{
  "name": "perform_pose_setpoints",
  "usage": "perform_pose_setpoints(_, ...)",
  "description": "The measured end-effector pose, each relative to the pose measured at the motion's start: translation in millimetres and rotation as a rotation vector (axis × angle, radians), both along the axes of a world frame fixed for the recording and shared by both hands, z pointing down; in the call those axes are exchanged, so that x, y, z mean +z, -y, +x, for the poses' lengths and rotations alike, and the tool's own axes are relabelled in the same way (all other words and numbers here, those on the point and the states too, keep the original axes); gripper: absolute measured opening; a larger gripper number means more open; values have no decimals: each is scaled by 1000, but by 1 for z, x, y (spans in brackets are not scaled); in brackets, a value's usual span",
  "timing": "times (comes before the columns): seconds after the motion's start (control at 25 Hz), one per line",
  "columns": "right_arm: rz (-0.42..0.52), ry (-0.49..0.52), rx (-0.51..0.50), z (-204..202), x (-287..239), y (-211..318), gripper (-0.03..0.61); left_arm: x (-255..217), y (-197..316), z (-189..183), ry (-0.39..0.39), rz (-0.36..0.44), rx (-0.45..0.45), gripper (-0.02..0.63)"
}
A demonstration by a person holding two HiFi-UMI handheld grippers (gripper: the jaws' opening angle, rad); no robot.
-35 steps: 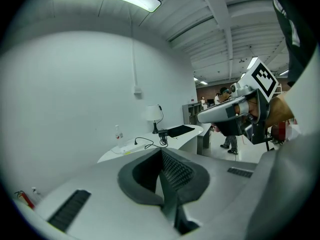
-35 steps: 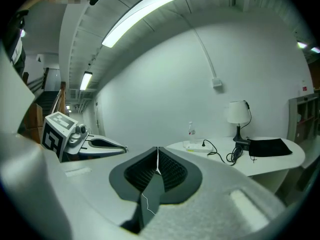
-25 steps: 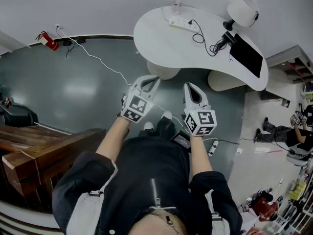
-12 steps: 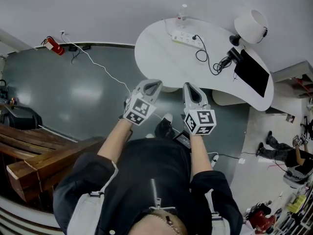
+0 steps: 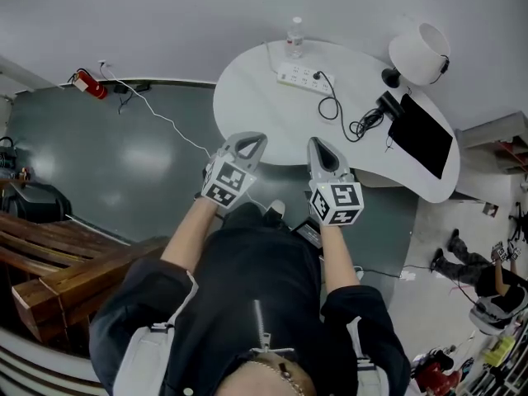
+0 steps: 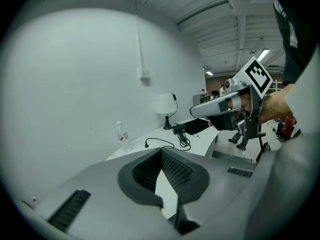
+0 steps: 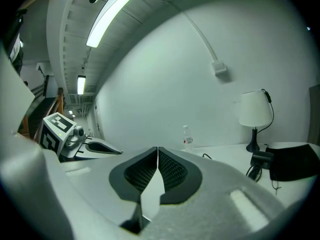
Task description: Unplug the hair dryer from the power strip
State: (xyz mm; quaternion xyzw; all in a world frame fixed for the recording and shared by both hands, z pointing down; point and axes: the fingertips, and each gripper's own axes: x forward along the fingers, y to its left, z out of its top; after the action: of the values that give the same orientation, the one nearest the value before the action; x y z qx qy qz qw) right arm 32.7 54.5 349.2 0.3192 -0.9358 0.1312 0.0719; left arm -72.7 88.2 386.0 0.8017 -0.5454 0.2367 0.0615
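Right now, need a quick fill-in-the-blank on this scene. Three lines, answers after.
1. The left tool and right tool both have their jaws ____, with nothing between them.
2. On the white table, the black cord is ____ the power strip.
3. The ____ stands at the table's far edge, just behind the power strip.
Missing words: shut; plugged into; water bottle.
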Motion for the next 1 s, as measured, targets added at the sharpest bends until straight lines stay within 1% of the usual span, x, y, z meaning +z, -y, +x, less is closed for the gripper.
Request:
perform_pose_setpoints(0.16, -6, 12, 9, 5, 1, 9, 5, -3, 15, 3, 35, -5, 32, 12)
perform_pose_setpoints(0.4, 0, 6, 17, 7, 2, 21, 5, -13, 43, 6, 90, 43, 111, 14)
perform_pose_setpoints(0.56, -7, 2, 54, 16, 4, 33, 5, -5, 62, 8, 118, 18, 174, 15)
perform_pose_setpoints(0.72, -24, -17, 86, 19, 12, 51, 5, 2, 86, 3, 143, 13, 221, 18)
perform_pose_setpoints(0.76, -28, -22, 91, 18, 14, 54, 5, 5, 92, 3, 144, 6, 237, 27)
perform_pose_setpoints(0.88, -35, -42, 102, 12, 19, 67, 5, 14, 111, 0, 143, -27, 294, 118)
perform_pose_setpoints(1.0, -44, -52, 115, 2, 22, 80, 5, 26, 130, -5, 170, -51, 343, 167)
